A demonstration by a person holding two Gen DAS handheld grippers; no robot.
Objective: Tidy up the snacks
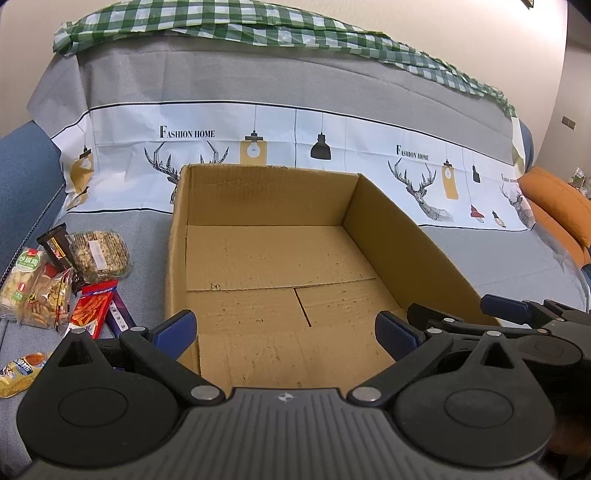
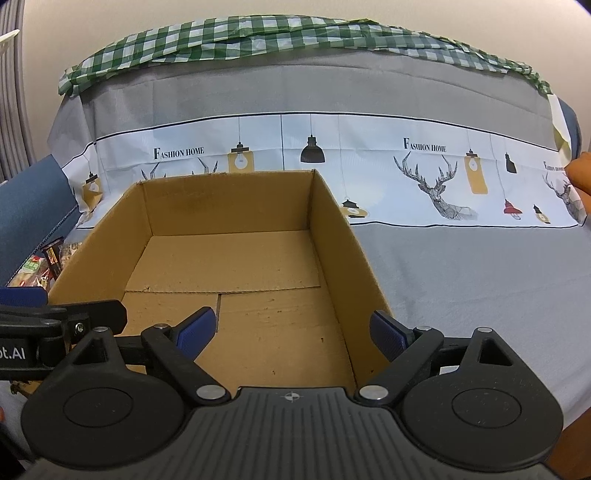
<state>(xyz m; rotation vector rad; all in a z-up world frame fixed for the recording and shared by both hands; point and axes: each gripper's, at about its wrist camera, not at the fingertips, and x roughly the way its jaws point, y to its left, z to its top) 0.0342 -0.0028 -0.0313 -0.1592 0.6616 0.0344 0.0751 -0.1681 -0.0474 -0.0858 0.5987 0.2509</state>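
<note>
An open, empty cardboard box stands on a grey cloth. Left of it lies a heap of snacks: a clear pack of seeded crackers, a dark bar wrapper, a green-labelled biscuit bag, an orange chip bag, a red box, a purple box and a yellow packet. My left gripper hangs open at the box's near left corner, holding nothing. My right gripper is open and holds nothing, straddling the box's right wall. From the right wrist only the snacks' edge shows.
The cloth, printed with deer and lamps, covers a blue sofa. A green checked cloth lies along the backrest. An orange cushion sits at the far right. Bare grey cloth stretches right of the box.
</note>
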